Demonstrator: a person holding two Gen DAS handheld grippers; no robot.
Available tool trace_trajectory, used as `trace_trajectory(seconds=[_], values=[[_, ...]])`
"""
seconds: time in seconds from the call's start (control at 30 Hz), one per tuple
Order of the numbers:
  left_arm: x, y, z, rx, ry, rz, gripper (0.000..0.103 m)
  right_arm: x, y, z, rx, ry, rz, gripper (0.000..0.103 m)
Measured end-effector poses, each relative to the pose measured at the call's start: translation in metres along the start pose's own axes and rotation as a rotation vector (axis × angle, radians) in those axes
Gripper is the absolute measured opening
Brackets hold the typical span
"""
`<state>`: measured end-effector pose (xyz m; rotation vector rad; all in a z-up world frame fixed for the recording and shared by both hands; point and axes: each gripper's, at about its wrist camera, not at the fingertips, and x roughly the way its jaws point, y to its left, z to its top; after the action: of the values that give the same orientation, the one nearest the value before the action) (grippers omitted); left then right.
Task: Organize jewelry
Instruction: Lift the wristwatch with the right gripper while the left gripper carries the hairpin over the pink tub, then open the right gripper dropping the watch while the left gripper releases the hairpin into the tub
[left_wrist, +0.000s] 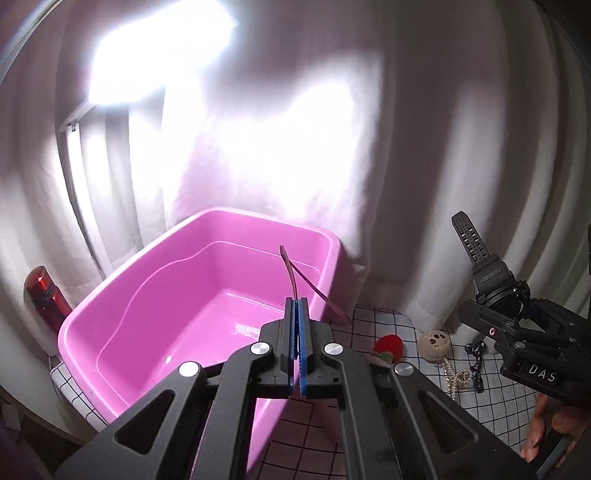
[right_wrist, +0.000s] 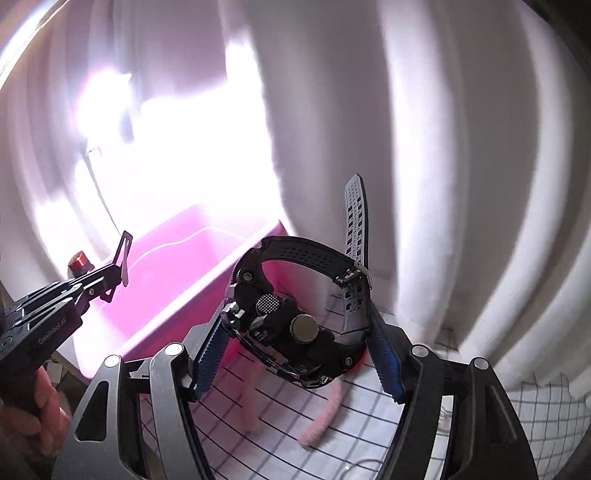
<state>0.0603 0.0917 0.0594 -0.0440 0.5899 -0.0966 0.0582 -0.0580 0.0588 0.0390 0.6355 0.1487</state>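
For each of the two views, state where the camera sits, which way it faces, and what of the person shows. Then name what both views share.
Left wrist: sits behind the left claw, faces the pink tub and curtain; the claw pinches a thin maroon strap; a hand shows lower right.
Right wrist: sits behind the right claw, faces the curtain and checked cloth; the claw grips a black watch; a hand shows lower left.
Shared: tub, watch, red bottle, each other's claw.

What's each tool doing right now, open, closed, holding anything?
Left tool: closed on a thin dark clip, above the pink tub.
Right tool: closed on the black watch.
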Motion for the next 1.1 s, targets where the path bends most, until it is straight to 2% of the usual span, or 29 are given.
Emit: trace_trajectory(seconds=[0.17, 0.4, 0.63, 0.87, 0.93, 0.97, 1.0, 1.03, 1.07, 1.1], values=[[0.014, 0.054, 0.016, -0.043, -0.001, 0.087, 0.002, 0.046, 0.056, 0.033, -0.088, 0.016, 0.081, 0.067], [0.044, 0.102, 0.008, -0.097, 0.090, 0.136, 0.002, 0.104, 0.117, 0.057, -0.188, 0.106, 0.140, 0.067], [0.068, 0.123, -0.005, -0.135, 0.208, 0.176, 0.002, 0.154, 0.141, 0.049, -0.225, 0.260, 0.154, 0.067], [0.079, 0.131, -0.017, -0.152, 0.276, 0.198, 0.003, 0.172, 0.141, 0.040, -0.222, 0.320, 0.119, 0.068], [0.079, 0.133, -0.019, -0.158, 0.286, 0.205, 0.006, 0.176, 0.139, 0.040, -0.216, 0.337, 0.102, 0.068], [0.078, 0.133, -0.019, -0.156, 0.290, 0.213, 0.014, 0.175, 0.139, 0.039, -0.217, 0.335, 0.099, 0.068], [0.078, 0.133, -0.020, -0.154, 0.292, 0.223, 0.032, 0.174, 0.139, 0.040, -0.223, 0.328, 0.090, 0.068], [0.077, 0.133, -0.020, -0.154, 0.291, 0.232, 0.045, 0.173, 0.140, 0.041, -0.229, 0.318, 0.082, 0.068], [0.074, 0.132, -0.020, -0.155, 0.281, 0.242, 0.064, 0.171, 0.141, 0.042, -0.235, 0.309, 0.075, 0.068], [0.071, 0.132, -0.019, -0.155, 0.266, 0.250, 0.072, 0.170, 0.141, 0.043, -0.239, 0.302, 0.071, 0.068]])
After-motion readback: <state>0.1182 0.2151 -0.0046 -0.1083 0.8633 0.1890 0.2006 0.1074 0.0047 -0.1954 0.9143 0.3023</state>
